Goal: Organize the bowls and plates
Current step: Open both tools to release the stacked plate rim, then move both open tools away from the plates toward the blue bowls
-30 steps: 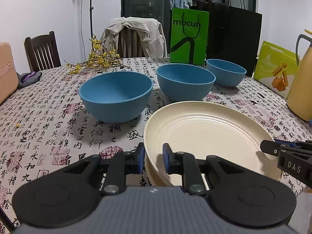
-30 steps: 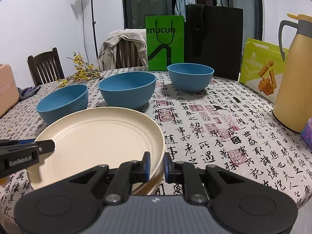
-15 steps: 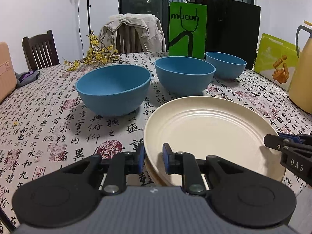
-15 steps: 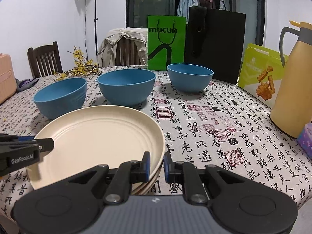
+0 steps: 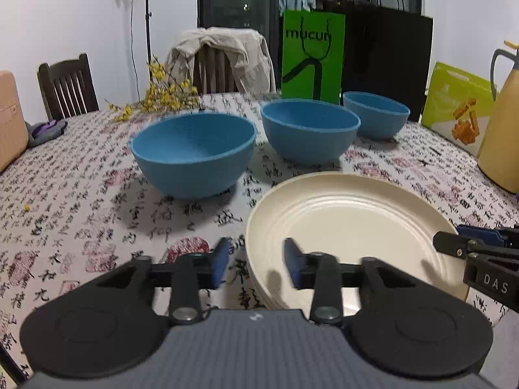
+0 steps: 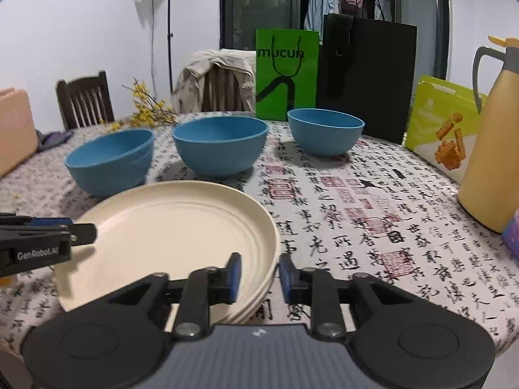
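Observation:
A stack of cream plates (image 5: 350, 227) (image 6: 175, 227) rests on the table near its front edge. Three blue bowls stand in a row behind it: left bowl (image 5: 193, 154) (image 6: 110, 160), middle bowl (image 5: 309, 136) (image 6: 220, 144), right bowl (image 5: 376, 115) (image 6: 326, 131). My left gripper (image 5: 258, 264) is open, its jaws straddling the stack's left rim without gripping. My right gripper (image 6: 259, 277) is open, its jaws straddling the right rim. Each gripper shows at the edge of the other's view.
A yellow thermos (image 6: 496, 142), a green snack box (image 6: 444, 126), a green bag (image 6: 285, 74) and a black bag (image 6: 366, 77) stand at the back right. Yellow flowers (image 5: 162, 99) and a pink case (image 6: 14, 129) are on the left. Chairs stand behind the table.
Both grippers have opened and let go of the plate stack's rims. The stack now rests on the table.

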